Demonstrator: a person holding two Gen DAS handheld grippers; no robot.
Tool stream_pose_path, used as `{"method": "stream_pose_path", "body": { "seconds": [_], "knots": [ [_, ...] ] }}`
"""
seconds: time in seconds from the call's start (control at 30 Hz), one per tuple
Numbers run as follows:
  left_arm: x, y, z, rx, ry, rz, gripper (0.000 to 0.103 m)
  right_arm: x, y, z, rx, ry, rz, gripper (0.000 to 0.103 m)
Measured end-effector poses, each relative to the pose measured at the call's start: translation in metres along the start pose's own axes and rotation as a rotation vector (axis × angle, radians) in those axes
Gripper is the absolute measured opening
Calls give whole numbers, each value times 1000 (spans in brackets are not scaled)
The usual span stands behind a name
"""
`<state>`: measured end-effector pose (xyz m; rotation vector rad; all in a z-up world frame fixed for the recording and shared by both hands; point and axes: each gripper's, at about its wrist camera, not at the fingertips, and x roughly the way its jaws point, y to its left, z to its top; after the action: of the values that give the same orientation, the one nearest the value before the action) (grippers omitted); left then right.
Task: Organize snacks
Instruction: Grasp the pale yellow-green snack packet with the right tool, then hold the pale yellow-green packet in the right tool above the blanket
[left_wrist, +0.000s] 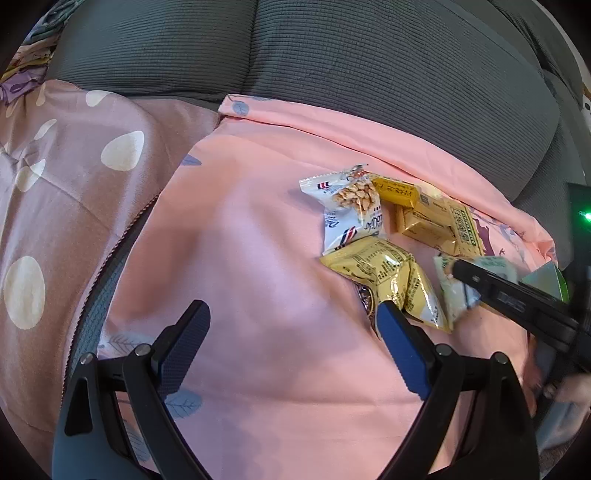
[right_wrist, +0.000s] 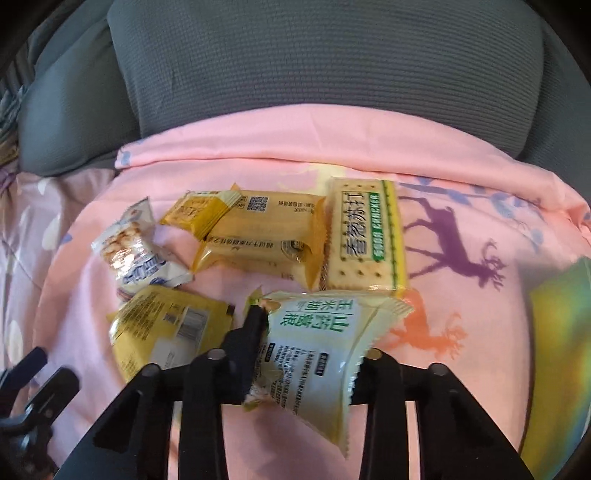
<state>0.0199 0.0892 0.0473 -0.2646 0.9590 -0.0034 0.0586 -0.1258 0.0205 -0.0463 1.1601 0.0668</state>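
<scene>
Several snack packets lie bunched on a pink cloth (right_wrist: 461, 177). My right gripper (right_wrist: 310, 325) is shut on a pale green-and-white packet (right_wrist: 321, 354); one finger (right_wrist: 251, 332) presses its left side and the other is hidden behind the wrapper. Around it lie a yellow packet (right_wrist: 166, 332), a white peanut packet (right_wrist: 136, 251), two golden packets (right_wrist: 258, 236) and a green-edged cracker packet (right_wrist: 364, 236). My left gripper (left_wrist: 291, 306) is open over bare cloth, its right fingertip beside the yellow packet (left_wrist: 388, 280). The held packet (left_wrist: 458, 295) shows at the right of the left wrist view.
A grey ribbed sofa cushion (right_wrist: 332, 74) rises behind the cloth. A mauve dotted quilt (left_wrist: 55, 166) lies to the left. A green-and-yellow box (right_wrist: 561, 350) sits at the right edge. A person's hand (left_wrist: 569, 387) holds the right gripper.
</scene>
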Motion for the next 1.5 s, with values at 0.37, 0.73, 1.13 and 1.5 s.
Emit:
{"method": "stream_pose_path", "body": {
  "seconds": [0.37, 0.73, 1.13, 1.5],
  "knots": [
    [1, -15, -9, 18, 27, -21, 92, -12, -18, -61, 168, 198, 189, 34],
    [12, -45, -29, 47, 156, -217, 92, -49, -60, -56, 246, 31, 269, 83],
    [18, -100, -60, 123, 239, -418, 86, -32, -50, -63, 165, 101, 260, 64],
    [27, -116, -60, 157, 168, -451, 62, -14, -52, -68, 175, 129, 347, 40]
  ]
}}
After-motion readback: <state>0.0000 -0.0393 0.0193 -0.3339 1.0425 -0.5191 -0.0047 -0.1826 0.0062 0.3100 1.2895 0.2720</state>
